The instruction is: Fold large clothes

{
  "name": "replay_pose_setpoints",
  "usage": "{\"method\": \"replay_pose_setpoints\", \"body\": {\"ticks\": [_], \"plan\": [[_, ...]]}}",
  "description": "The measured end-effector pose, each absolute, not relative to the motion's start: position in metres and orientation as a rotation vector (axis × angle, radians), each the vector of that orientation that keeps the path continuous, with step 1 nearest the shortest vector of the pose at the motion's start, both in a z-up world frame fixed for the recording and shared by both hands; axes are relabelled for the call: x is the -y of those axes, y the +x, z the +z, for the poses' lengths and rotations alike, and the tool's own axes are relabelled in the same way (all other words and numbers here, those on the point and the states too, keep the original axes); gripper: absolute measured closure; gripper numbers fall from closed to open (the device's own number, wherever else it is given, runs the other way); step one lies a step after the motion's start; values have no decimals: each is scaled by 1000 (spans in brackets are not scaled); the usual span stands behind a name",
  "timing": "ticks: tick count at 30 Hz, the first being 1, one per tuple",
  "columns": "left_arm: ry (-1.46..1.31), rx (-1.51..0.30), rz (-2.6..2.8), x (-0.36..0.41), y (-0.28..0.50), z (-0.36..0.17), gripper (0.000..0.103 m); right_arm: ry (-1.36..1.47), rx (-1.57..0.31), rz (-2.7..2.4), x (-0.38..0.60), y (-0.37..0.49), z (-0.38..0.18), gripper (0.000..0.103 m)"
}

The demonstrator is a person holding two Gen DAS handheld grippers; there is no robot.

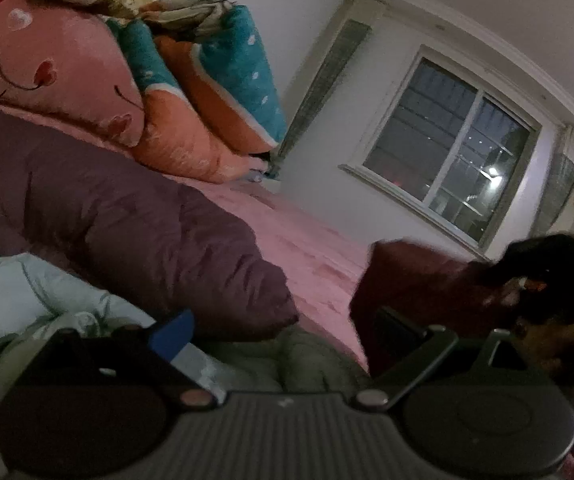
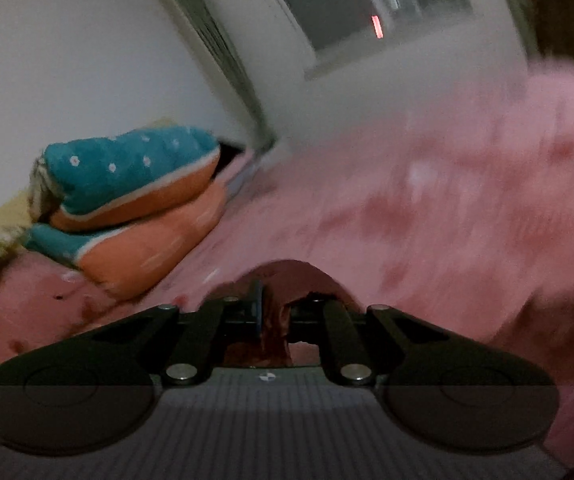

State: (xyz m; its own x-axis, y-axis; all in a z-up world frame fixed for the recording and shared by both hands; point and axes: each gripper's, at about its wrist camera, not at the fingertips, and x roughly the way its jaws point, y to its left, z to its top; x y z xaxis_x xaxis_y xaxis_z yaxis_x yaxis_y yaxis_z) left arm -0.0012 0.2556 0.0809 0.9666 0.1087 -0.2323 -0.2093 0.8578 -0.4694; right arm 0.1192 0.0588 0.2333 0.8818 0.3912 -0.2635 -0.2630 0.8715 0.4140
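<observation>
In the left wrist view a big purple padded coat (image 1: 127,208) lies across the pink bed (image 1: 319,248), with a pale mint quilted garment (image 1: 19,300) in front of it. My left gripper (image 1: 287,332) stands open, its blue-padded finger (image 1: 173,332) far from the other, and grey-green padded cloth (image 1: 311,356) lies between them. At the right a dark red garment (image 1: 415,284) hangs lifted from my blurred right gripper (image 1: 543,268). In the right wrist view my right gripper (image 2: 277,308) is shut on a fold of that dark red garment (image 2: 275,332).
Teal and orange pillows (image 1: 215,92) (image 2: 135,184) are stacked at the head of the bed beside a pink heart-print cushion (image 1: 47,64). A white wall with a dark window (image 1: 451,152) runs along the far side. The pink bedsheet (image 2: 447,200) is blurred.
</observation>
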Motion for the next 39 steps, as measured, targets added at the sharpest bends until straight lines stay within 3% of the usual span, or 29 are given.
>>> {"method": "replay_pose_setpoints", "body": {"ticks": [6, 10, 17, 19, 21, 26, 28, 30, 33, 39], "plan": [[-470, -203, 130, -246, 0, 81, 6, -38, -40, 128, -52, 43, 282, 94], [-454, -209, 110, -241, 1, 81, 6, -331, 97, -94, -55, -11, 267, 93], [-441, -194, 63, -236, -1, 82, 6, -104, -288, -36, -13, -35, 194, 84], [-440, -170, 36, -232, -3, 84, 6, -23, -388, 71, -8, -39, 177, 79], [-426, -147, -4, -227, -5, 85, 5, 4, -457, 142, -10, -45, 168, 67], [-392, -164, -129, -208, -2, 84, 4, 34, -520, 243, 5, -67, 162, 47], [-365, -175, -166, -199, -1, 84, 5, 81, -544, 262, 26, -70, 160, 37], [-329, -183, -201, -192, 1, 83, 5, 134, -557, 263, 46, -90, 158, 19], [-281, -178, -253, -179, 2, 83, 5, 195, -541, 202, 71, -112, 163, 6], [-199, -193, -308, -158, 8, 77, 9, 310, -463, -51, 135, -128, 172, 4]]}}
